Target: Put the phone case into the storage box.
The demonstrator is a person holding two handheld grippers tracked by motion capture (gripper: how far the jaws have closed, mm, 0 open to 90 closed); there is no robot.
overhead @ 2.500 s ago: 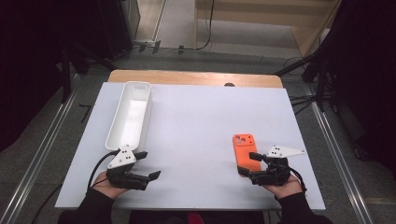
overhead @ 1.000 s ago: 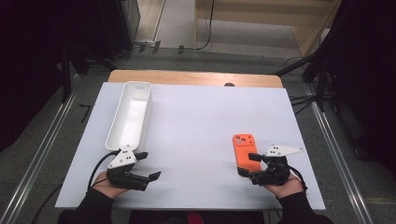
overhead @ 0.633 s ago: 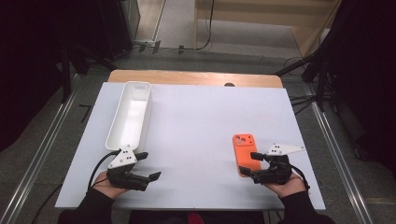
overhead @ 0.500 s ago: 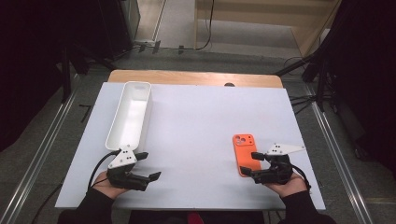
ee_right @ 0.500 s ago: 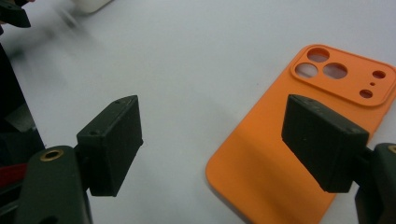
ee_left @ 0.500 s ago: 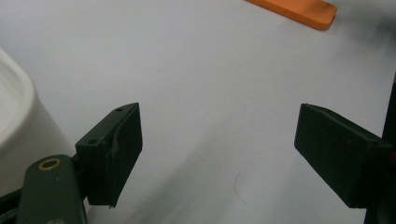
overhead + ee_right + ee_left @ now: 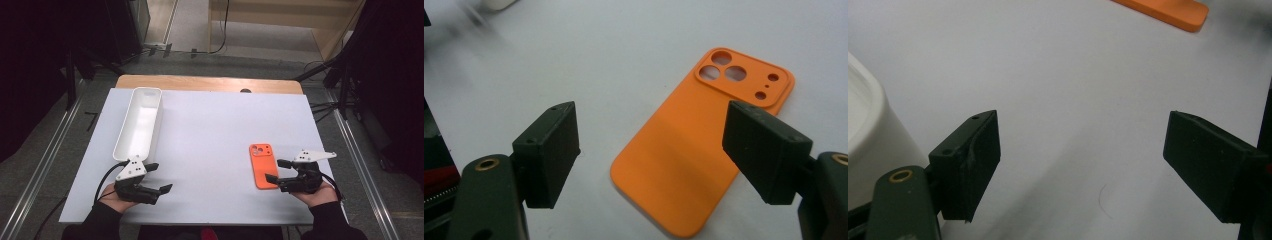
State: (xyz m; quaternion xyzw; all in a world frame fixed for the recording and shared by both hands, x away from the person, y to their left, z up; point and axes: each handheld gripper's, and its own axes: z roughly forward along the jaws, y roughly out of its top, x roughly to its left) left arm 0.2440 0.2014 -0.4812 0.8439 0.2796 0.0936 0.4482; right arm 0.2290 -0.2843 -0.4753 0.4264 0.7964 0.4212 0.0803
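the flat orange plastic phone case (image 7: 263,165) lies camera-cutout side up on the white tabletop (image 7: 215,130), toward the person's right and near the front edge. its cutout end points away from the person. it lies flat and alone, with bare surface on every side, which leaves room for jaws to come at it from the edge.

the right hand-held gripper (image 7: 278,171) sits just beside the case's near right edge, low over the tabletop, with its jaws spread wide and nothing between them. in the right gripper view the case (image 7: 704,145) lies on the table below and between the two black jaws, so the gripper looks lined up to close across the case's width. that seems the reason for the low, angled hold: a thin flat thing has to be caught by its edges.

the left hand-held gripper (image 7: 159,179) rests near the front left of the tabletop, jaws likewise apart and empty. it is just in front of the near end of the long white plastic tray (image 7: 140,122), which runs away from the person along the left side. the tray appears empty, and its open top and position near the left hand suggest it is the likely place for the case to go.

in the left gripper view the tray's rounded wall (image 7: 865,135) sits beside the left jaw, and the case's end (image 7: 1168,10) shows far off.
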